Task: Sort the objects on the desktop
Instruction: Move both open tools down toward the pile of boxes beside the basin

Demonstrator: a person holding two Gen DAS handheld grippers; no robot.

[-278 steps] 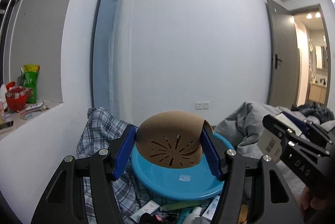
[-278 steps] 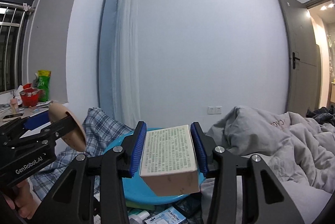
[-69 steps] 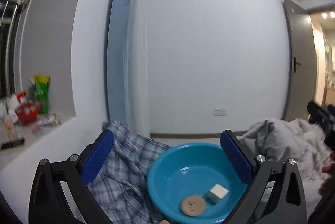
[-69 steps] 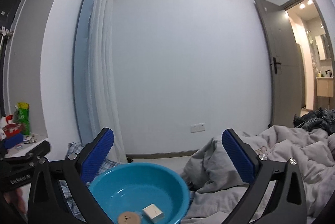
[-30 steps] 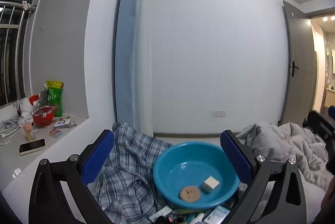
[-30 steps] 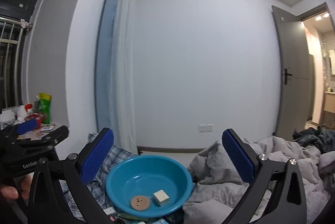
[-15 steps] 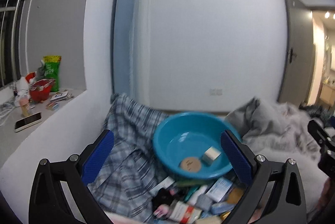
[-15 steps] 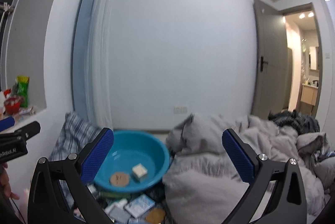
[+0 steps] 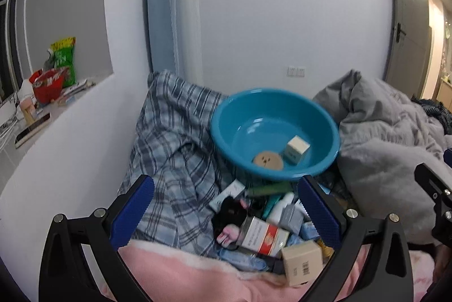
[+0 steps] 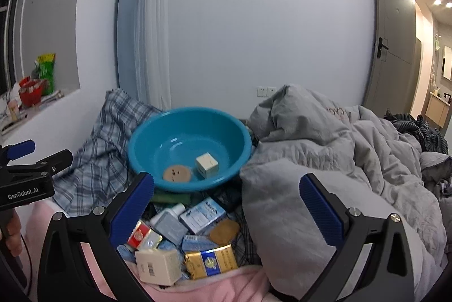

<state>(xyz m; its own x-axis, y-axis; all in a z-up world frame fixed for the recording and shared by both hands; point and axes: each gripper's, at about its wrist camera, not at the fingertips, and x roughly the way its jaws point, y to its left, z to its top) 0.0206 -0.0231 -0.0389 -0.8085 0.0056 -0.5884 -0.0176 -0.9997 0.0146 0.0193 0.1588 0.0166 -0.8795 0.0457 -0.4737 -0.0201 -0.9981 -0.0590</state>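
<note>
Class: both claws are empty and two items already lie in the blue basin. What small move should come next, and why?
Probably lower the right claw onto the cream barcode box nearest it. Both claws stand open; the basin holds only a disc and a cube, while the pile remains.

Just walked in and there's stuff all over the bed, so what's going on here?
A person is sorting small items into a blue basin with two handheld grippers. A round brown disc and a small white box already lie in the basin. The left gripper and right gripper are both open and empty, above the pile of boxes and bottles in front of the basin, between a plaid cloth and a grey duvet.
</note>
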